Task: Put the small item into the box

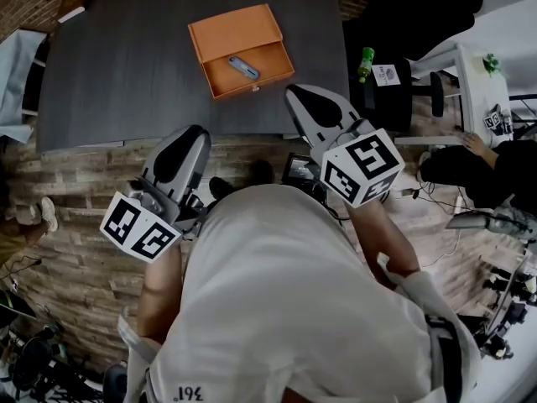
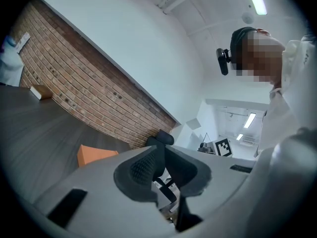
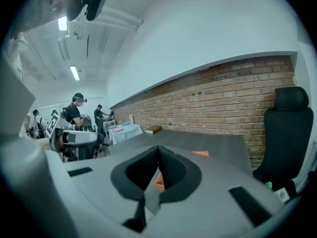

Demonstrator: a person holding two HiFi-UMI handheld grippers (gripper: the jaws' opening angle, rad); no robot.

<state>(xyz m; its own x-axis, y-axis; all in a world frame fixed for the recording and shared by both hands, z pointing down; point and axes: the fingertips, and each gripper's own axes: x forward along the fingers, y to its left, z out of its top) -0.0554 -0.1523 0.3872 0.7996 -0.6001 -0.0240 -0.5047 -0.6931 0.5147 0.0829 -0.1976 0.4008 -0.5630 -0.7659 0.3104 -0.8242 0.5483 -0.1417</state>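
Observation:
An orange box (image 1: 242, 50) lies open on the dark grey table (image 1: 117, 65), its lid folded back on the far side. A small blue-grey item (image 1: 243, 67) rests inside it. Both grippers hang over the floor in front of the table's near edge, held close to the person's body. My left gripper (image 1: 197, 131) is shut and empty, well to the left of and below the box. My right gripper (image 1: 294, 91) is shut and empty too, its tip just right of the box's near corner. The box (image 2: 94, 155) shows beyond the left jaws, and the box (image 3: 200, 153) also peeks over the right jaws.
A green bottle (image 1: 366, 63) stands on a black stool right of the table. A person's hand (image 1: 474, 145) rests by a white table at the far right. A black office chair (image 3: 290, 128) stands against the brick wall. Other people (image 3: 74, 113) work in the background.

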